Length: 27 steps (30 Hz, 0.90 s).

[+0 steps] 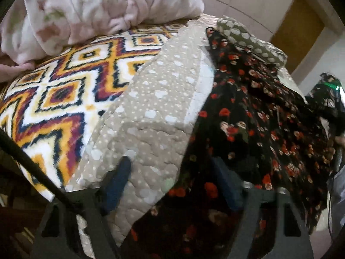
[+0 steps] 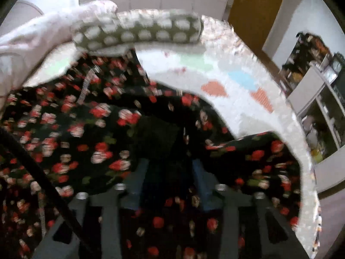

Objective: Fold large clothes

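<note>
A large black garment with red and white flowers [image 1: 254, 129] lies spread over the right side of the bed. It fills most of the right wrist view [image 2: 71, 129]. My left gripper [image 1: 172, 172] is open and empty, its left finger over a beige dotted quilt [image 1: 155, 108] and its right finger over the garment's edge. My right gripper [image 2: 168, 172] has its fingers a moderate gap apart, with a fold of the floral cloth bunched between them; the blur hides whether they pinch it.
A bedspread with orange, maroon and white diamonds [image 1: 64, 90] covers the bed. A pink and white blanket [image 1: 97, 10] is heaped at the back. An olive polka-dot pillow [image 2: 138, 32] lies at the far edge. Cluttered shelves [image 2: 319, 99] stand at the right.
</note>
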Motion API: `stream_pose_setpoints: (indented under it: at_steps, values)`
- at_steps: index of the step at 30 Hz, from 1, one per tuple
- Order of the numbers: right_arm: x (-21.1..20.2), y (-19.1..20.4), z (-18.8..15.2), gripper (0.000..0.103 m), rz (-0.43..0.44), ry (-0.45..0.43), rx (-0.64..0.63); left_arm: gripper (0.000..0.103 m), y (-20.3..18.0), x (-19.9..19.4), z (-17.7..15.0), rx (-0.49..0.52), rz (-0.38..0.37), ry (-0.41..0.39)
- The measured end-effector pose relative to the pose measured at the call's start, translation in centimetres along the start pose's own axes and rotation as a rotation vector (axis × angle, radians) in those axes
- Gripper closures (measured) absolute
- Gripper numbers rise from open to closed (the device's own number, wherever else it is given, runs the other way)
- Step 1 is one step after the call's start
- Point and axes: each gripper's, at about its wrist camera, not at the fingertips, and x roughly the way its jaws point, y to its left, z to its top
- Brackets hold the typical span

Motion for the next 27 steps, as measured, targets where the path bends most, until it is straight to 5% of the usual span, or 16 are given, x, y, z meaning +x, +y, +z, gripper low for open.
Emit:
stream_pose_setpoints:
  at_steps: [2, 5, 11, 16, 18, 21, 27]
  values:
    - [-3.2, 1.0, -0.3, 0.035, -0.004, -0.076, -0.014, 0.085, -0.5, -0.1, -0.3, 0.030, -0.071, 0.025]
    - [-6.8, 4.5, -0.2, 0.035, 0.068, -0.143, -0.072, 0.087, -1.3, -0.9, -1.0, 0.050, -0.063, 0.011]
    - [-9.2, 16.1, 1.6, 0.031, 0.370, -0.138, -0.250, 0.089, -1.0, -3.1, -3.1, -0.011, -0.136, 0.014]
    - [-5.6, 26.2, 3.8, 0.031, 0.409, -0.049, -0.362, 0.089, -0.4, -3.3, -3.3, -0.042, -0.161, -0.003]
    - [-3.2, 29.4, 4.3, 0.032, 0.345, -0.007, -0.403, 0.089, 0.1, -3.2, -3.3, -0.054, -0.180, -0.004]
    - [0.5, 32.5, 4.3, 0.094, 0.224, 0.119, -0.467, 0.088, 0.7, -3.3, -3.5, -0.066, -0.205, -0.014]
    - [2.0, 35.4, 7.0, 0.094, 0.258, 0.118, -0.402, 0.087, 1.8, -3.7, -3.7, -0.093, -0.235, -0.028]
